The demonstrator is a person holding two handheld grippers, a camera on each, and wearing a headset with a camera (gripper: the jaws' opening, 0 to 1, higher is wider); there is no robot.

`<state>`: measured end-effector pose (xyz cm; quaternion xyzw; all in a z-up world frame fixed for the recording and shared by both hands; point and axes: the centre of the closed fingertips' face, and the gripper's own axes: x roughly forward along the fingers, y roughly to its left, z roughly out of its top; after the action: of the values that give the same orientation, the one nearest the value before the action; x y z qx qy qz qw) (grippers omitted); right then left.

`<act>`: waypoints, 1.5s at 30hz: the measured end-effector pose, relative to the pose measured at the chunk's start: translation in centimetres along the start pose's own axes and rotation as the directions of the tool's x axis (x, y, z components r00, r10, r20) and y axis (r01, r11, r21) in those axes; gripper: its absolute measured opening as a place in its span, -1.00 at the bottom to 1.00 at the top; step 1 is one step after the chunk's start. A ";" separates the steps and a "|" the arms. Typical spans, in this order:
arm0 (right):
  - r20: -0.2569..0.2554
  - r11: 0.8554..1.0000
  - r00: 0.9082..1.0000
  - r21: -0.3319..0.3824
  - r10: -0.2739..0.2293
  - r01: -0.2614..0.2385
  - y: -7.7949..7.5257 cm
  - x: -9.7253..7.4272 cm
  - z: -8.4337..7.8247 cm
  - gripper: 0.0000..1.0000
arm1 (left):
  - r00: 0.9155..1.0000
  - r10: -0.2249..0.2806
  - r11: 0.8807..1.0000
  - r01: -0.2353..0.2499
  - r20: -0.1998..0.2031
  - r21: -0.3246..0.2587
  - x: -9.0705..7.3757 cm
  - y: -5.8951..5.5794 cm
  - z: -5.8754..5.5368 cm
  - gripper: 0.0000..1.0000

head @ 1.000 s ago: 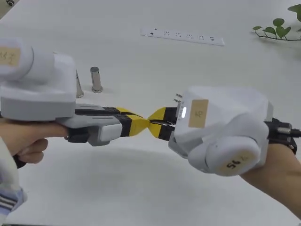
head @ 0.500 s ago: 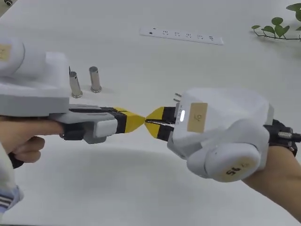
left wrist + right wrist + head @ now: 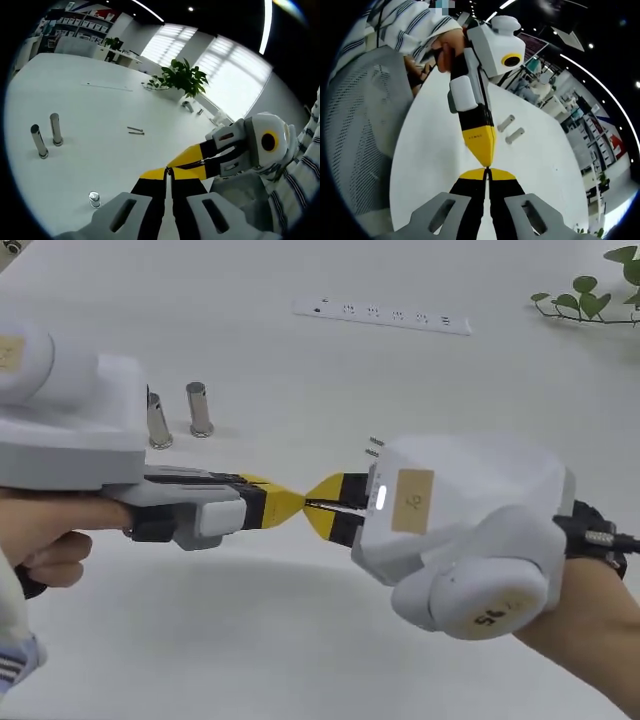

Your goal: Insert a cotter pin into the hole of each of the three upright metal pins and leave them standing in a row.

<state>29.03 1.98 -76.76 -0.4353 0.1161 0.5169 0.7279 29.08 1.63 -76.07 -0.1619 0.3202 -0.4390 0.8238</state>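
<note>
Two upright metal pins stand side by side on the white table, behind my left gripper. In the left gripper view they stand at the left, and a third pin stands nearer, seen almost end-on. Two cotter pins lie on the table further off. My left gripper and right gripper are both shut and meet tip to tip above the table. A thin dark sliver shows at the tips; I cannot tell what it is. The right gripper view shows its shut jaws against the left gripper's tip.
A white power strip lies at the far side of the table. A leafy plant sits at the far right. A striped sleeve and a grey mesh chair are behind the left gripper.
My left gripper has drawn back to the left, so the tips that overlapped now just touch. The second upright pin has come out from behind it.
</note>
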 end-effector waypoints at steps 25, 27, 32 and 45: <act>0.009 1.000 1.000 0.001 0.005 -0.005 0.2 -0.1 0.2 -0.96 | 0.999 -0.018 0.998 0.016 -0.027 -0.053 -0.3 0.1 -0.3 -0.99; 0.009 1.000 1.000 0.001 0.007 -0.007 0.3 -0.1 0.2 -0.96 | 1.000 -0.015 0.999 0.014 -0.026 -0.041 -0.3 0.1 -0.3 -1.00; 0.012 1.000 1.000 -0.004 0.005 -0.005 0.2 -0.1 0.3 -0.96 | 1.000 -0.009 1.000 0.009 -0.023 -0.030 -0.3 0.1 -0.2 -1.00; 0.047 1.000 0.999 0.014 0.006 -0.006 -0.4 -0.3 0.6 -0.80 | 1.000 -0.022 0.998 0.021 -0.020 -0.058 -0.4 0.0 -0.2 -1.00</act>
<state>29.06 2.22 -76.03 -0.4173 0.1038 0.5284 0.7320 28.80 1.95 -76.02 -0.1844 0.3395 -0.4400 0.8107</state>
